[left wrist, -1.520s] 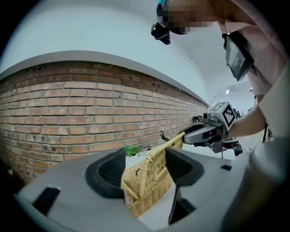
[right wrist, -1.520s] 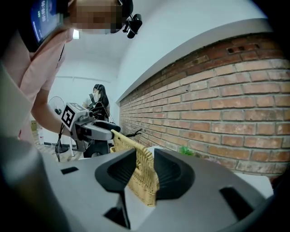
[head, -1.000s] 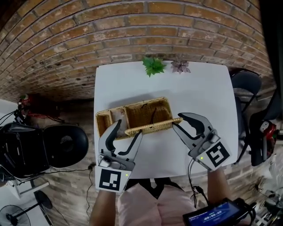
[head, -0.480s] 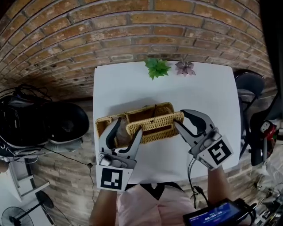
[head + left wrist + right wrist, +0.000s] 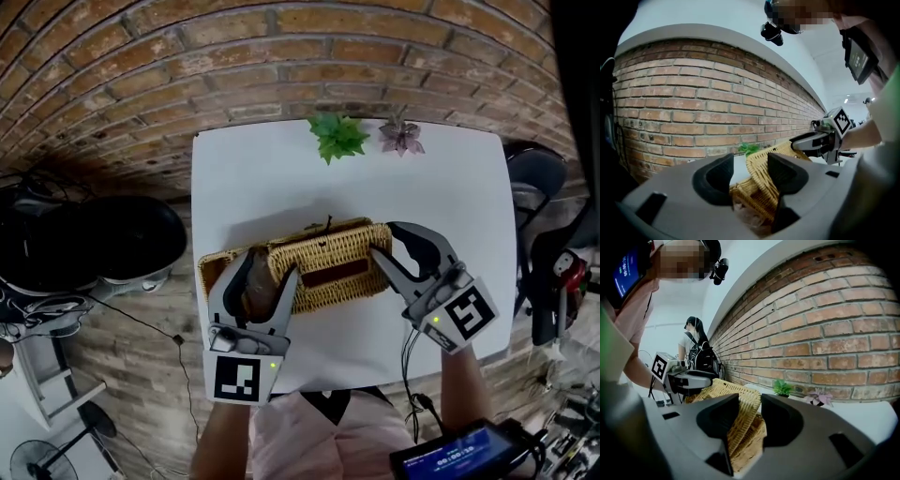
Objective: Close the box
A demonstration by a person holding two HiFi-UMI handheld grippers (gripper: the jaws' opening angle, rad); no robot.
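- Now the left gripper (image 5: 270, 267) stands at the left end of the wicker lid (image 5: 328, 253). Its jaws have just been closing a little but are apart: in the left gripper view (image 5: 751, 164) the lid edge leans on one pad and a gap shows beside the other.
- The right gripper (image 5: 383, 240) is at the lid's right end. Its jaws have just been opening, and in the right gripper view (image 5: 750, 404) the lid lies loosely between them, so neither tool clamps it.
- A second ago the lid stood steeply, with the basket's inside open to the head view. It now lies low over the box (image 5: 217, 267), with only a dark slot along the front edge.
- That suggests the closing is nearly done, with one last push to seat the lid flat.
- The box sits at the middle of the white table (image 5: 262, 178), toward its near edge.
- Its left compartment is uncovered and holds something brownish (image 5: 258, 292), perhaps crumpled paper; the view is too poor to say.
- A green plant (image 5: 336, 139) and a purplish one (image 5: 401, 138) stand at the table's far edge, upper centre of the frame, well apart from the work.
- A brick wall (image 5: 281, 56) runs behind them, and a black chair (image 5: 112, 248) stands at the left.
- Nothing on the table blocks the lid.
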